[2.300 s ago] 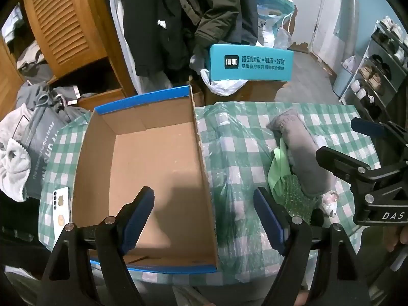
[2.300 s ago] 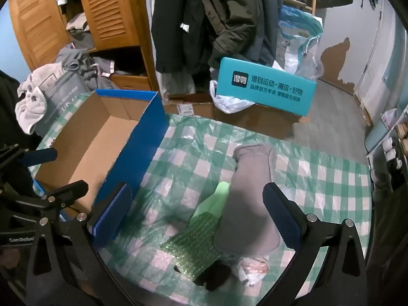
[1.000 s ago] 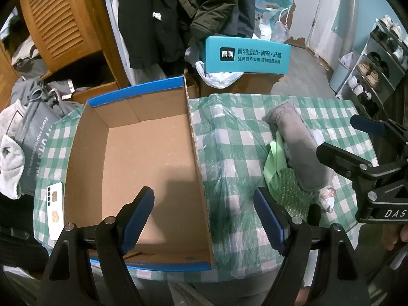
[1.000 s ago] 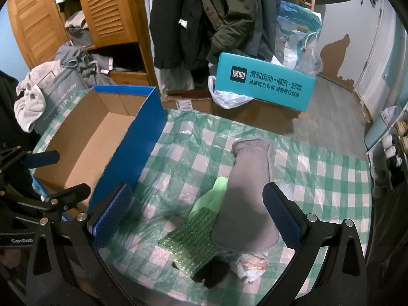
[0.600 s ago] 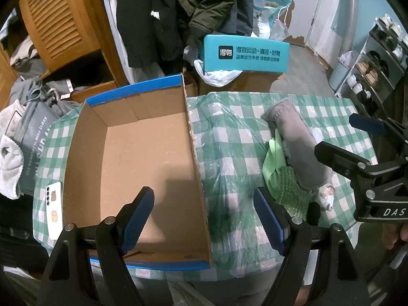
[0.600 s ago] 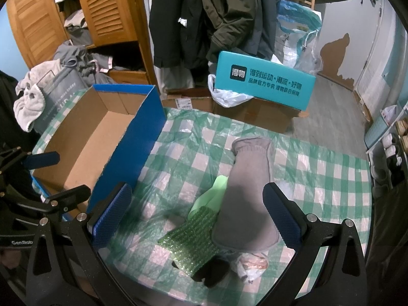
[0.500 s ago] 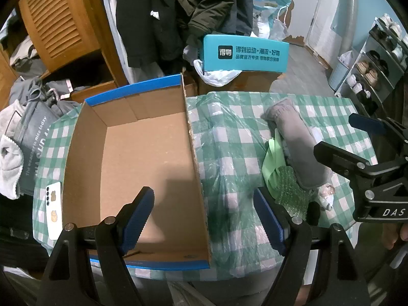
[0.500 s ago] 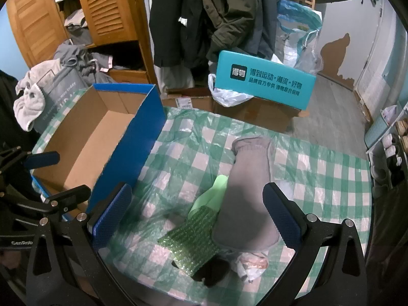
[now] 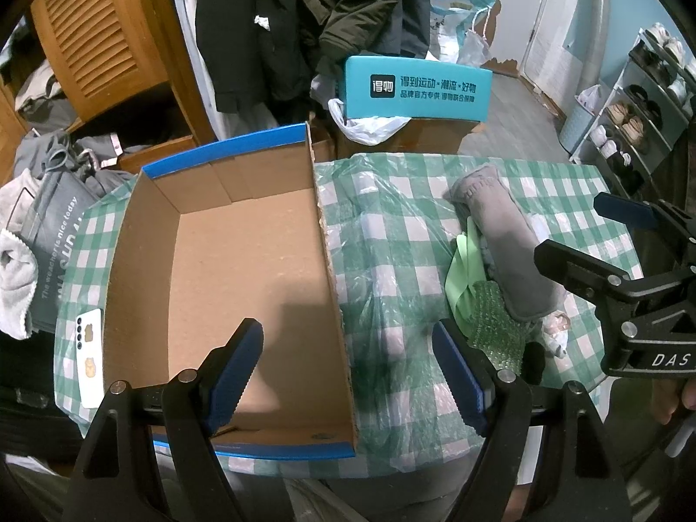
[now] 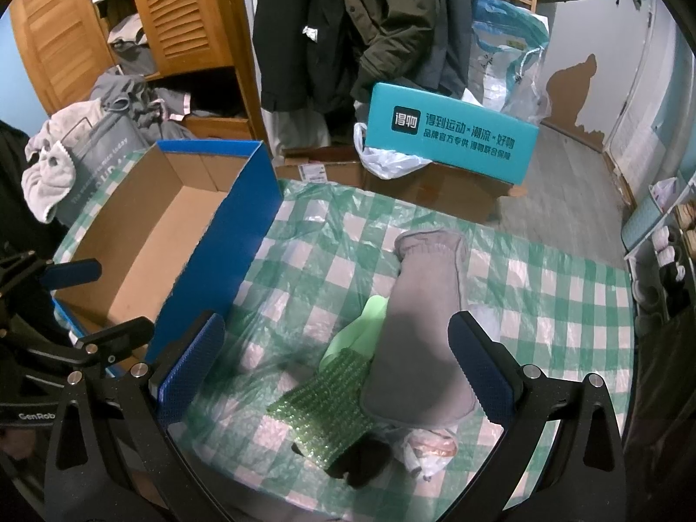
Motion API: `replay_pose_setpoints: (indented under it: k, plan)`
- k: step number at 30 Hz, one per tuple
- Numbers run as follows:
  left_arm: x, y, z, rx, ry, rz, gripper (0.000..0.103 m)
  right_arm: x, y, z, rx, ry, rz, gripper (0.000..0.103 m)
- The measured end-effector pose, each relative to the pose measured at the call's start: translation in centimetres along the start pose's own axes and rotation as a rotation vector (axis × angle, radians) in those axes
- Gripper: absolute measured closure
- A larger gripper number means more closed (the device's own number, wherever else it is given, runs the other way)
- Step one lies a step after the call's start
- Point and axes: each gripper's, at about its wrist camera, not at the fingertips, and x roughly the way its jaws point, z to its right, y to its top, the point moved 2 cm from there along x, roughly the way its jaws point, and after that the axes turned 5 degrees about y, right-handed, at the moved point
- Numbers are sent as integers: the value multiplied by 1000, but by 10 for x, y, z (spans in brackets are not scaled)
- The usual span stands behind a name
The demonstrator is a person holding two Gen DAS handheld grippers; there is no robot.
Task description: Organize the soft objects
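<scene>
Table draped in a green-and-white checked plastic cloth [image 9: 391, 252], listed left to right. At the left edge: a white smartphone [image 9: 89, 356] lying flat, just beside the outer wall of an open brown cardboard box with blue outer faces [image 9: 226, 269]; the box takes up the left half of the table and its floor is bare. Left gripper [image 9: 348, 365], black frame with blue ribbed pads: hovers over the box's near right wall, jaws spread wide, nothing between them. Right half of the table, toward the near right corner: a heap of soft items. Pale green folded cloth [image 10: 363, 332] at the heap's left side; a green knobbly textured cloth [image 10: 324, 404] nearer the front edge; a long grey fleece sock-shaped piece [image 10: 422, 326] lying across both, its cuff pointing toward the far edge; a small black fabric item [image 10: 361, 456] and a crumpled clear plastic wrapper [image 10: 428, 446] at the front edge. Right gripper [image 10: 337, 365], same build: above the heap, jaws fully apart, gripping nothing. Beyond the far edge: a teal printed carton [image 10: 450, 132].
</scene>
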Motion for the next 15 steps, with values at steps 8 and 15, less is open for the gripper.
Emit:
replay_pose_setpoints:
  k: [8, 15]
  plan:
    - [0, -1, 0, -1, 1, -4, 22, 0, 3, 1, 0, -1, -3, 2]
    - [0, -6, 3, -2, 1, -5, 22, 4, -9, 4, 4, -4, -5, 2]
